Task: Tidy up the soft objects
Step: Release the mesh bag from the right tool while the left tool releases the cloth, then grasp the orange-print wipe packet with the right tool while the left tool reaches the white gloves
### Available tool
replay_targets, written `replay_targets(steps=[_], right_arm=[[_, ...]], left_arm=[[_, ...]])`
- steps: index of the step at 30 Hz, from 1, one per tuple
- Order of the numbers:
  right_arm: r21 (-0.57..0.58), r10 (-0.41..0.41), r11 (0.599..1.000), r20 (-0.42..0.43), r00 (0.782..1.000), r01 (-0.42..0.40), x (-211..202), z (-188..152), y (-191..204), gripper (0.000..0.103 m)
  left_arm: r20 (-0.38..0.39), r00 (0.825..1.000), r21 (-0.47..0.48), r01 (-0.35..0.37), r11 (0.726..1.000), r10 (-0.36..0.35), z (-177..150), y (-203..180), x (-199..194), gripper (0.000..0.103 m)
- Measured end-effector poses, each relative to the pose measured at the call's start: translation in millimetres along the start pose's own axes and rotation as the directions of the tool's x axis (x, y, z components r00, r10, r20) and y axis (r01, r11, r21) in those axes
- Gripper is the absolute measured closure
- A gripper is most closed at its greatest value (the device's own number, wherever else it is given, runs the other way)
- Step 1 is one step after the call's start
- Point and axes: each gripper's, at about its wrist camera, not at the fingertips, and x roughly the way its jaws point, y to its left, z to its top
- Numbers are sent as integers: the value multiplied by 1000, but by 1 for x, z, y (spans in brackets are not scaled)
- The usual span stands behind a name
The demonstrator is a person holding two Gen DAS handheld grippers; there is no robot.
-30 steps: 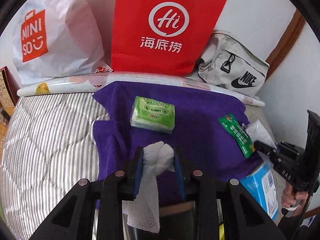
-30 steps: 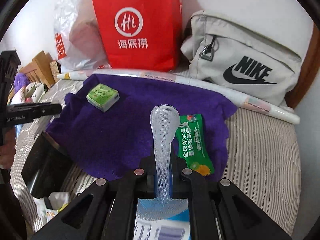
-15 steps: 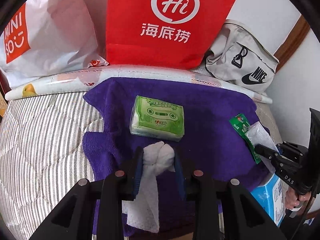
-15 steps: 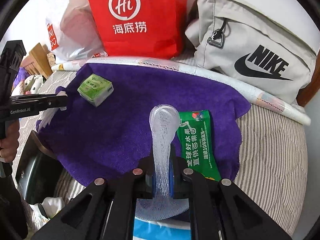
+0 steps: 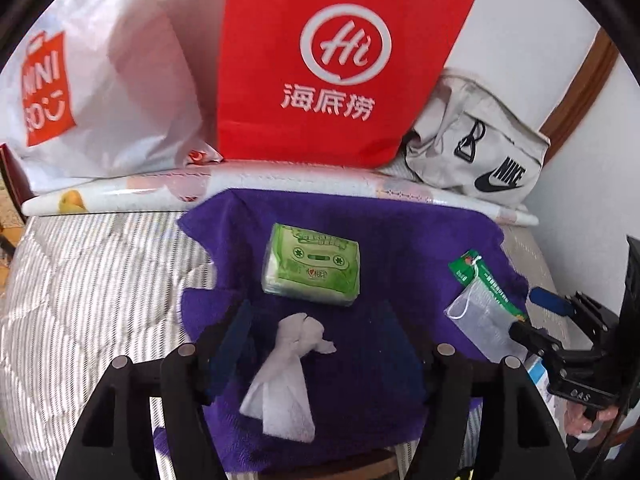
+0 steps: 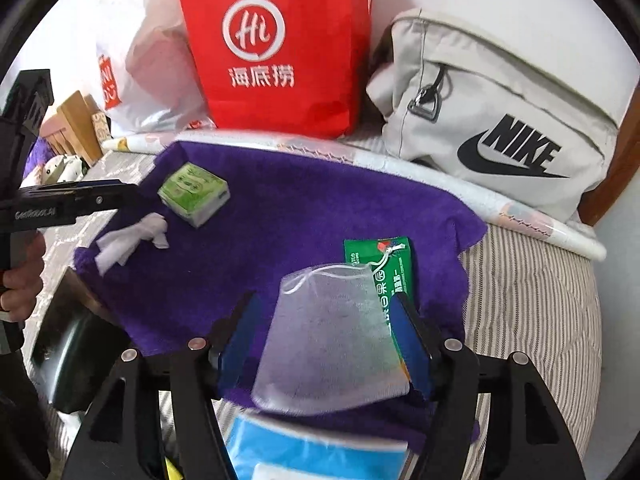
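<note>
Left wrist view: left gripper (image 5: pixel 320 344) has sprung apart, dropping the white tissue (image 5: pixel 286 376) onto the purple cloth (image 5: pixel 400 240) near the green pack (image 5: pixel 312 270); right gripper (image 6: pixel 330 340) likewise wide, mesh pouch (image 6: pixel 332 332) released; both placements look done.

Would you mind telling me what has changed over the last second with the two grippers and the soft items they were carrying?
Both let go. The left gripper opened its jaws, and the white tissue now lies loose on the purple towel. The right gripper opened too, dropping the mesh pouch flat, partly over the green packet. The green tissue pack stayed put.
</note>
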Motion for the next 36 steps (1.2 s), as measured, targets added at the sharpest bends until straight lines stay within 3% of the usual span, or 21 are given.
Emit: replay_targets(steps=[8, 15, 23, 32, 36], right_arm=[[11, 19, 1000, 106, 994, -20, -59, -29, 20, 37], [-56, 55, 997, 142, 988, -47, -102, -78, 64, 37], [-207, 100, 975, 91, 991, -79, -98, -125, 129, 29], [-216, 54, 975, 27, 998, -47, -66, -148, 152, 27], [-278, -1, 960, 48, 999, 14, -62, -154, 166, 27]], left_arm=[[17, 1000, 13, -11, 1000, 11, -29, -5, -45, 38], [50, 998, 42, -46, 998, 44, -83, -17, -89, 38], [57, 996, 28, -63, 998, 62, -154, 0, -121, 38], [22, 999, -18, -28, 999, 29, -212, 28, -115, 38], [1, 1000, -43, -15, 999, 15, -224, 35, -109, 38]])
